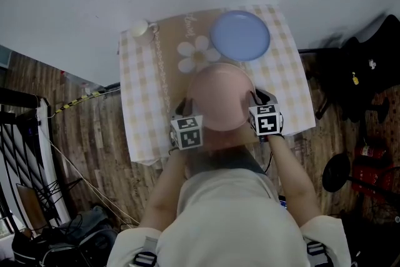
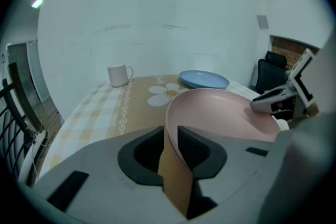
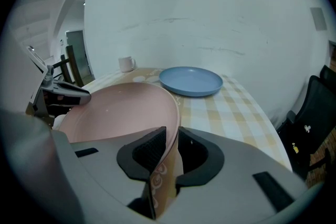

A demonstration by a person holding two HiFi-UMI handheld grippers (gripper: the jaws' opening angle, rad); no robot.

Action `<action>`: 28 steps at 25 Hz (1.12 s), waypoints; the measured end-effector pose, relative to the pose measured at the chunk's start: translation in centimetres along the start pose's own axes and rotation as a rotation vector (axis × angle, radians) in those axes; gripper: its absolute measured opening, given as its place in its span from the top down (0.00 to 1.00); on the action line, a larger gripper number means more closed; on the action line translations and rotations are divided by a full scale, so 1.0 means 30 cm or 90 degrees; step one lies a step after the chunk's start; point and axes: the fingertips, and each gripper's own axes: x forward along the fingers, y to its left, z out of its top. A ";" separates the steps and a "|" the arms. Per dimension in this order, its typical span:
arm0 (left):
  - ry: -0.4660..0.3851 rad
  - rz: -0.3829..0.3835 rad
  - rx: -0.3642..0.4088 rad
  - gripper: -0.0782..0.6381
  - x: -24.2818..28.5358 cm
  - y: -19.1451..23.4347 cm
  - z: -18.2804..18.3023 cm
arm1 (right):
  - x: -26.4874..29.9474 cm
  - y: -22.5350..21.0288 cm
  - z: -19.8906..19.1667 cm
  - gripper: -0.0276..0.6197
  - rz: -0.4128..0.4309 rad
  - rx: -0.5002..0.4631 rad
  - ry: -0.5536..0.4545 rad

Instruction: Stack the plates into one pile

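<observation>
A pink plate (image 1: 219, 97) lies at the near end of the table, between my two grippers. My left gripper (image 1: 185, 108) has the plate's left rim between its jaws. In the left gripper view, the thin rim of the pink plate (image 2: 226, 113) stands in the left gripper's (image 2: 169, 136) gap with the runner showing beside it, so the pads are slightly apart from it. My right gripper (image 1: 255, 100) stands the same way on the right rim. There the pink plate (image 3: 121, 107) passes through the right gripper's (image 3: 172, 139) narrow gap. A blue plate (image 1: 240, 35) sits alone further back.
The small table (image 1: 144, 103) has a checked cloth and a tan runner with a daisy (image 1: 195, 53). A white mug (image 1: 139, 28) stands at its far left corner. A white wall lies behind it. A black chair (image 1: 356, 72) is at the right, and wooden floor with clutter at the left.
</observation>
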 end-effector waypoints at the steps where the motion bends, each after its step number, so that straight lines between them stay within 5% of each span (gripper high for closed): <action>1: -0.003 -0.001 -0.002 0.79 0.000 0.001 0.005 | -0.001 -0.001 0.001 0.86 -0.001 -0.001 -0.002; 12: -0.014 -0.011 -0.013 0.79 -0.026 -0.017 0.033 | -0.053 -0.023 0.024 0.82 -0.016 0.024 -0.032; 22: -0.119 -0.051 -0.056 0.78 -0.121 -0.060 0.215 | -0.186 0.006 0.134 0.80 -0.003 0.062 -0.124; 28: -0.137 -0.086 -0.043 0.72 -0.131 -0.115 0.294 | -0.233 0.008 0.195 0.78 -0.003 0.067 -0.155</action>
